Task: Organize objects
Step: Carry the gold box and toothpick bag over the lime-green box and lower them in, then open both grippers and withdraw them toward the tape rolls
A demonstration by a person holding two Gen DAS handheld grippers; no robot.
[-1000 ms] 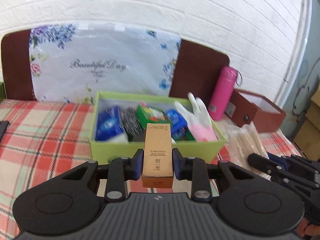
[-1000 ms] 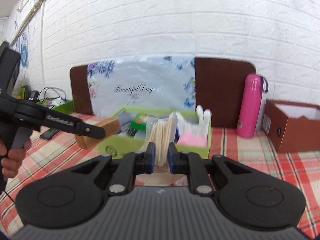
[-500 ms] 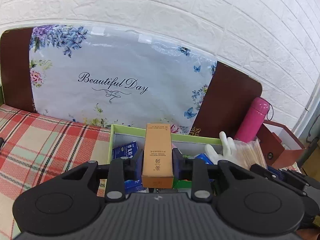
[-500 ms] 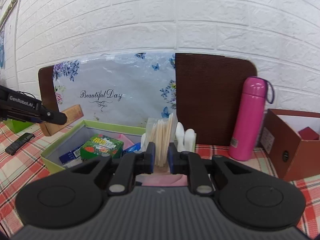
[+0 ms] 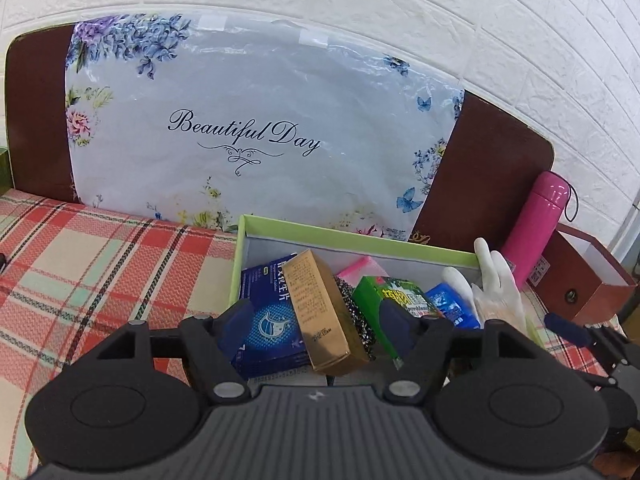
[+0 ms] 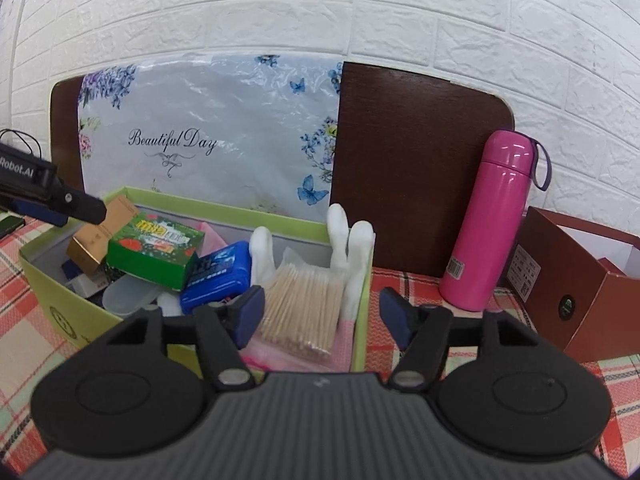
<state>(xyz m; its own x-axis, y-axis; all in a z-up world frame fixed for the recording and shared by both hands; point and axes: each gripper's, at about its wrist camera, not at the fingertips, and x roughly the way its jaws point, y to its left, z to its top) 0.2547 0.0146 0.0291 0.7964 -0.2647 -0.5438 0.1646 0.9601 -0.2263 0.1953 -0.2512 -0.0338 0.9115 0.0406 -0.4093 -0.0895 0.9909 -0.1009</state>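
A light green box [image 5: 360, 239] [image 6: 60, 300] on the plaid cloth holds several items. My left gripper [image 5: 318, 326] hovers over its left half, jaws opening. The gold carton [image 5: 318, 312] [image 6: 90, 240] lies tilted between the pads, touching neither, resting on a blue packet [image 5: 268, 320] and a dark scrubber. My right gripper [image 6: 322, 312] is over the box's right end, jaws opening. The bag of cotton swabs [image 6: 304, 308] lies loose below them on pink and white gloves [image 6: 344, 240] [image 5: 496, 284]. A green packet [image 6: 154, 248] [image 5: 396, 300] and a blue case [image 6: 218, 276] lie in the middle.
A pink flask [image 6: 492, 220] [image 5: 538, 224] stands right of the green box, in front of a dark brown board [image 6: 420, 168]. A brown open carton [image 6: 580, 292] sits at far right. A floral "Beautiful Day" bag [image 5: 260, 132] leans on the white brick wall.
Both grippers moved in over the green box and dropped lower. The left one let go of the gold carton, the right one let go of the swab bag; both items now lie in the box.
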